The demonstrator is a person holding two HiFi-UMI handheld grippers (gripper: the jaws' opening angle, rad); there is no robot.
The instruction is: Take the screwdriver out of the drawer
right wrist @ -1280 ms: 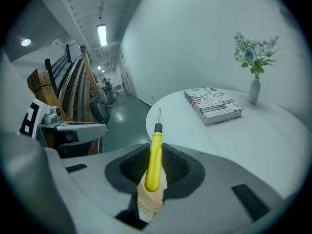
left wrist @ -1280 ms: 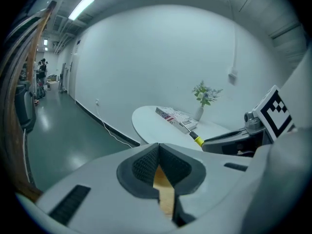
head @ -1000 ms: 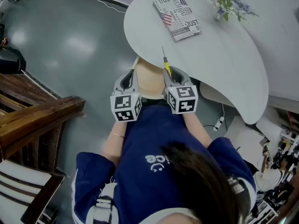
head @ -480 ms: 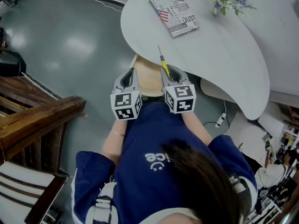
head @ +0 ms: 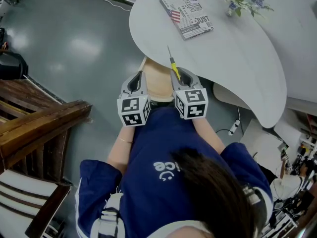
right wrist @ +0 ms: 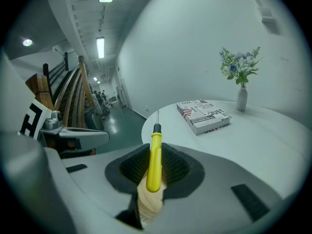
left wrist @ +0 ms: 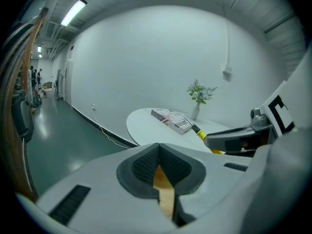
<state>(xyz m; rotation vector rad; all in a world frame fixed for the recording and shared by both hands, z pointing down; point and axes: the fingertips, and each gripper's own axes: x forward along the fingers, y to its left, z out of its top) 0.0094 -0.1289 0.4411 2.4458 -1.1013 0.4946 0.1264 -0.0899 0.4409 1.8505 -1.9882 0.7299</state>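
A yellow-handled screwdriver [head: 174, 66] with a thin metal shaft points out over the edge of the white table [head: 233, 58]. My right gripper [head: 180, 76] is shut on its handle. In the right gripper view the screwdriver [right wrist: 154, 160] stands upright between the dark pads of the right gripper [right wrist: 153, 155]. Just to the left, my left gripper [head: 136, 79] is shut and empty, level with the right one. Between and under both lies the light wooden drawer [head: 158, 87], mostly hidden. The left gripper view shows the left gripper [left wrist: 159, 152] with wood behind it, and the screwdriver [left wrist: 201, 133] at the right.
On the white table lie a printed book [head: 186, 15] and a small vase of flowers [head: 241, 0] at the far side. Dark wooden furniture [head: 39, 128] stands at the left on the grey floor. A cable with a power strip [head: 232, 129] lies under the table's right.
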